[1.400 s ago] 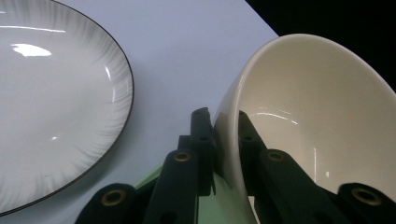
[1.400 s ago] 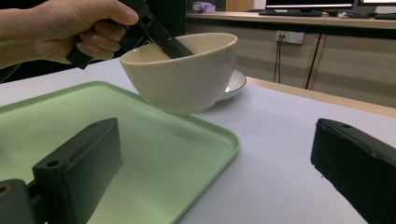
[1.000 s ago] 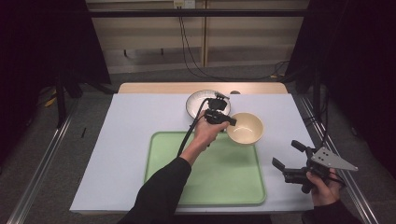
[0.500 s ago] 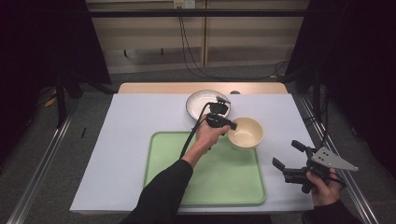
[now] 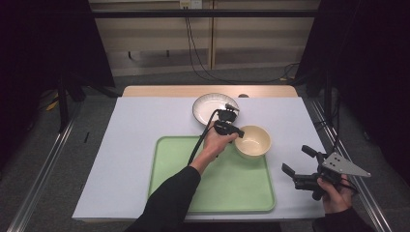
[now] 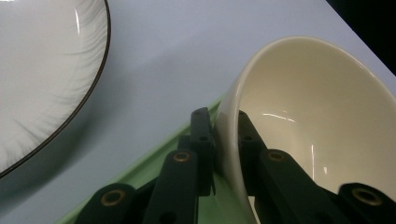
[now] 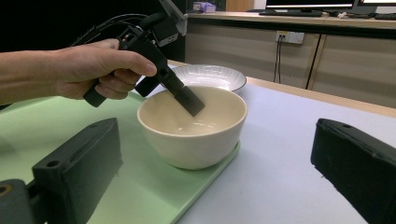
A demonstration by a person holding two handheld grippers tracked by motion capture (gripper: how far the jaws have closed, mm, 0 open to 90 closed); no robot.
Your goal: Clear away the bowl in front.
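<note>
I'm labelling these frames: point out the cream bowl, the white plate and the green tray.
cream bowl (image 5: 254,143), high view, inner floor.
white plate (image 5: 205,107), high view, bare left part.
green tray (image 5: 227,188), high view, bare floor.

tabletop (image 5: 145,145): white sheet over wood | tray (image 5: 217,188): green, near side, middle | plate (image 5: 209,107): white, dark-rimmed, beyond tray | bowl (image 5: 252,141): cream, on tray's far right corner

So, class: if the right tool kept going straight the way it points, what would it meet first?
Probably the cream bowl at the green tray's corner, centred between the open right tool's jaws; depth is uncertain.
</note>
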